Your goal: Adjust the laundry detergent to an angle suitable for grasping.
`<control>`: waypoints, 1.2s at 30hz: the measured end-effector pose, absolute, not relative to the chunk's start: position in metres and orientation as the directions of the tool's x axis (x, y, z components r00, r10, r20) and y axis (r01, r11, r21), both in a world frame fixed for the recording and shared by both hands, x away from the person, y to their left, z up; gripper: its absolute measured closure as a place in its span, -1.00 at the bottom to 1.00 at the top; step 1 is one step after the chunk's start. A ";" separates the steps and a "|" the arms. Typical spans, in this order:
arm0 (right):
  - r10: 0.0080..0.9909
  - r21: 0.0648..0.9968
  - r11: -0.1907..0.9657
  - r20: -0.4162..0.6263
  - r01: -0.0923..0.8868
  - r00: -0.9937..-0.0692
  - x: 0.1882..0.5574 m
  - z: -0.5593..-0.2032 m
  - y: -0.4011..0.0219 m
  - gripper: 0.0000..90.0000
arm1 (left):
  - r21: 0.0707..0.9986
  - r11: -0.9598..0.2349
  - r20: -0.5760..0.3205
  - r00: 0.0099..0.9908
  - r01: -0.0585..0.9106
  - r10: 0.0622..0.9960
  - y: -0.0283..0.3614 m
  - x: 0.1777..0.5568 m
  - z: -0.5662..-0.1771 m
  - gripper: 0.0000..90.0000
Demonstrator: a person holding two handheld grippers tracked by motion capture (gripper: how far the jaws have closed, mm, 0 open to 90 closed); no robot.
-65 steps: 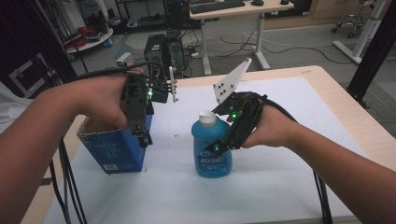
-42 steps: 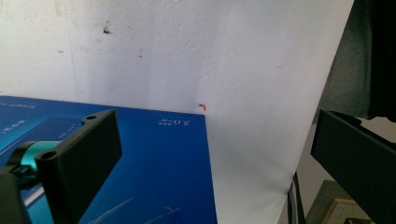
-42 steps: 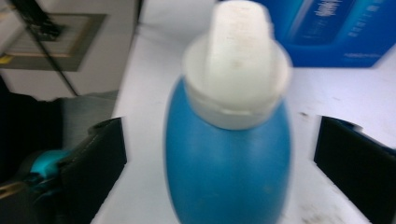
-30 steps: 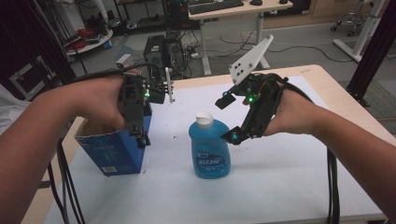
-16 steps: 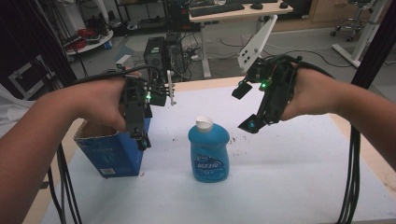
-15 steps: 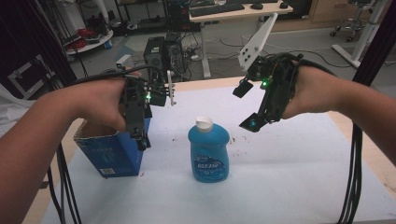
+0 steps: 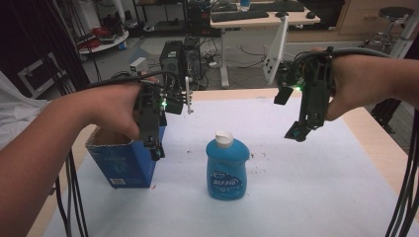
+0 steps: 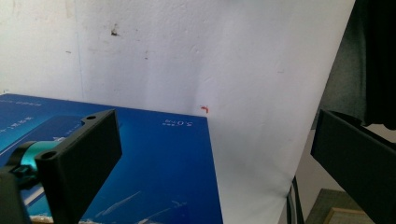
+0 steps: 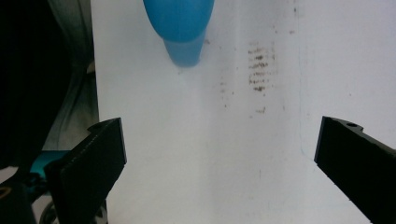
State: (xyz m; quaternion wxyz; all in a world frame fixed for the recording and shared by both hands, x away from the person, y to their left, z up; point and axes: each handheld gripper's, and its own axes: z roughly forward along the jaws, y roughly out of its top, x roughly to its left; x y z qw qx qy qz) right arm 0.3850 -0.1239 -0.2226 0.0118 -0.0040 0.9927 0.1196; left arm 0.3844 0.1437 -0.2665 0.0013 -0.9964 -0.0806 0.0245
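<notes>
- my right gripper [image 7: 299,129] has let go of the blue bottle [image 7: 226,168] and risen up and right; jaws wide apart, empty.
- bottle stands upright at table centre on the white sheet [image 7: 316,187], nothing touching it.
- my left gripper [image 7: 154,148] stays over the blue box [image 7: 123,160] at left, jaws spread, holding nothing.
- judgement: bottle placement looks complete.

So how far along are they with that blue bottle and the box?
Done: the blue bottle stands upright on the table, free of both grippers. In hand: nothing; the right gripper hangs open above the table, and the left gripper hangs open over the blue box. Left, probably: boxing the bottle.
</notes>
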 end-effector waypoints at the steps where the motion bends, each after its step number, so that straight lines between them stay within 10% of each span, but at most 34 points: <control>1: -0.004 0.225 0.974 -0.026 -0.010 -1.000 0.385 -0.221 -0.124 -0.97 | -0.008 -0.987 -0.049 0.986 0.160 0.161 0.144 0.385 -0.266 -0.96; 36: 0.012 0.097 0.995 -0.039 0.009 -0.999 0.393 -0.203 -0.146 -0.97 | -0.014 -0.988 -0.053 0.987 0.154 0.154 0.135 0.393 -0.267 -0.96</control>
